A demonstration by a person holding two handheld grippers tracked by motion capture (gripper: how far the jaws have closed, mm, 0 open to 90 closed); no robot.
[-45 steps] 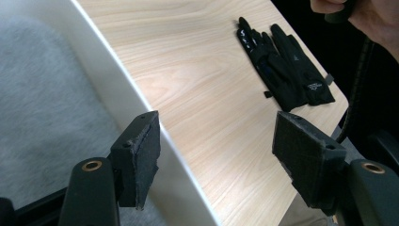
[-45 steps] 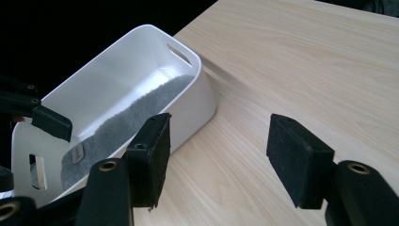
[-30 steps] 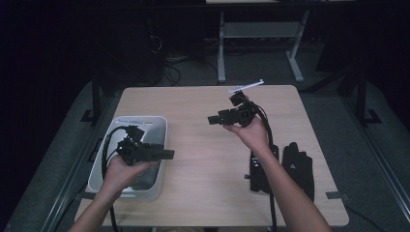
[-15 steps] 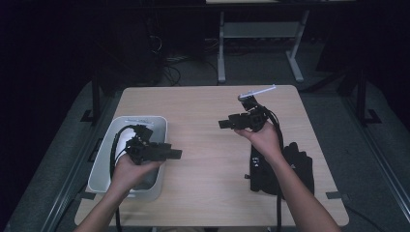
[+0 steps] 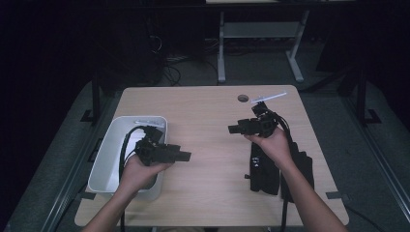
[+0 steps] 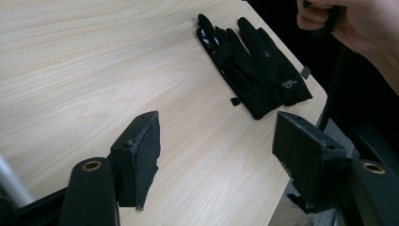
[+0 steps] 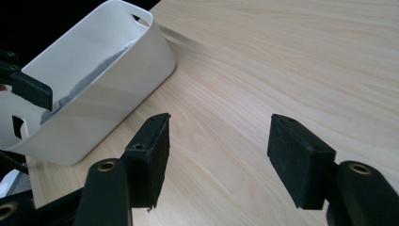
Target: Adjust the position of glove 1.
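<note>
With both jaws released and empty, I approach; next, right gripper (image 5: 235, 129) descends onto gloves (image 6: 256, 70) at its 5 o'clock.

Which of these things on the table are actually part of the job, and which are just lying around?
Part of the job:
- black gloves, lying flat near the table's edge
- white bin
- left tongs, open and empty
- right tongs, open and empty

Just lying about:
- white stick at the far edge
- round hole in the table

Bin (image 5: 112, 159) left on table (image 5: 208, 116); gloves (image 5: 270, 169) right.
</note>
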